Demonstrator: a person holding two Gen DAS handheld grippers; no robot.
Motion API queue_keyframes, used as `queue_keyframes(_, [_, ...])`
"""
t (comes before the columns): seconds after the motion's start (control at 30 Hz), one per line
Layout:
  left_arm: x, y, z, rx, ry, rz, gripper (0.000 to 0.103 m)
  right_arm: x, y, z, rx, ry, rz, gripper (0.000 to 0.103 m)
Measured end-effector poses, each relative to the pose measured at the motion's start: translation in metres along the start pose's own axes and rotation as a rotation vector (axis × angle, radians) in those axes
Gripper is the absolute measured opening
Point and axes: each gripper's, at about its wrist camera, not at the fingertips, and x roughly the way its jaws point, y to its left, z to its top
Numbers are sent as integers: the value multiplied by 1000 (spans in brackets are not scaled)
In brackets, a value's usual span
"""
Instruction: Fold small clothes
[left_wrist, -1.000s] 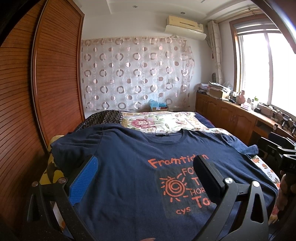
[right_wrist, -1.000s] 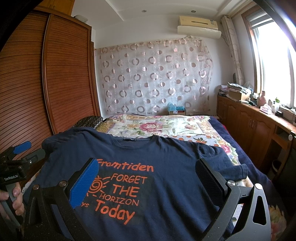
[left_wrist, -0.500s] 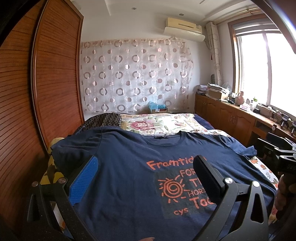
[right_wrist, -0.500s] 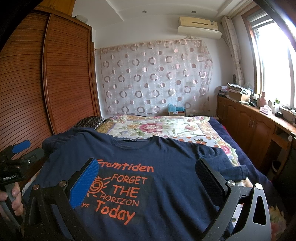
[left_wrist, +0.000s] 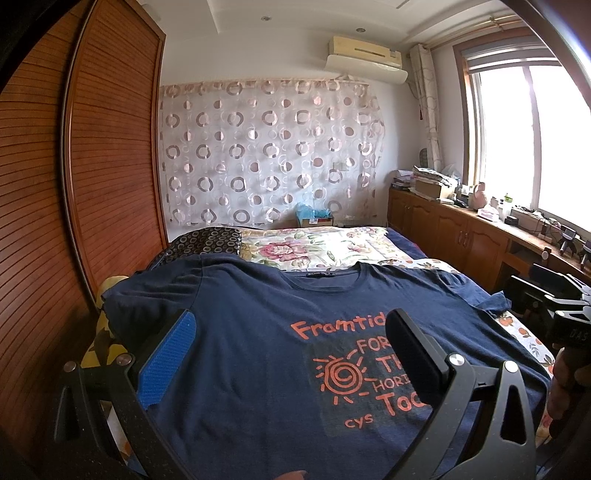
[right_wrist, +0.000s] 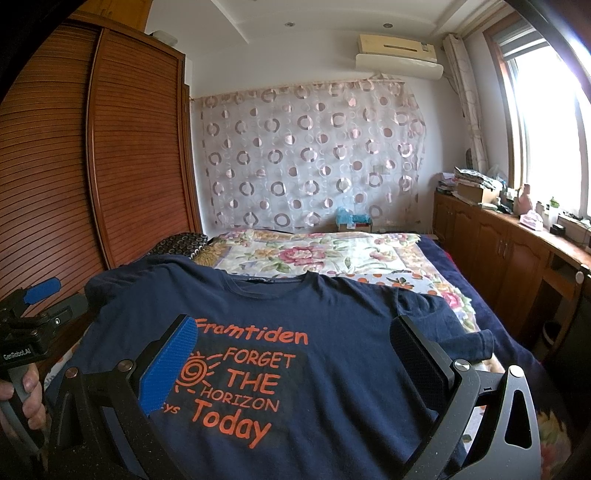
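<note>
A navy T-shirt with orange lettering lies spread flat, front up, on the near end of the bed, collar toward the far wall. My left gripper hovers open above the shirt's left half, nothing between its fingers. My right gripper hovers open over the printed chest. In the right wrist view the left gripper's body shows at the left edge, held by a hand. In the left wrist view the right gripper's body sits at the right edge. The right sleeve lies folded inward.
A floral bedspread covers the bed beyond the shirt, with a dark patterned pillow at far left. A wooden slatted wardrobe runs along the left. Wooden cabinets with clutter stand under the window on the right.
Both grippers have tilted or risen slightly, so the shirt sits a little lower in view. The shirt has not moved and both grippers stay open.
</note>
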Motion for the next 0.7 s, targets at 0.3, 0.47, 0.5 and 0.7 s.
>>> queue_keyframes(0.3, [-3, -4, 1, 1, -2, -2, 103, 0, 3, 0, -4, -3, 2, 103])
queue_keyframes(0.47, [-4, -4, 6, -4, 21, 8, 103, 3, 4, -2, -6, 3, 9, 103])
queue_keyframes(0.5, [-5, -2, 7, -9, 28, 10, 103, 5, 4, -2, -6, 8, 11, 103])
queue_keyframes(0.7, [-1, 5, 0, -9, 42, 21, 103, 11, 5, -3, -10, 23, 25, 103])
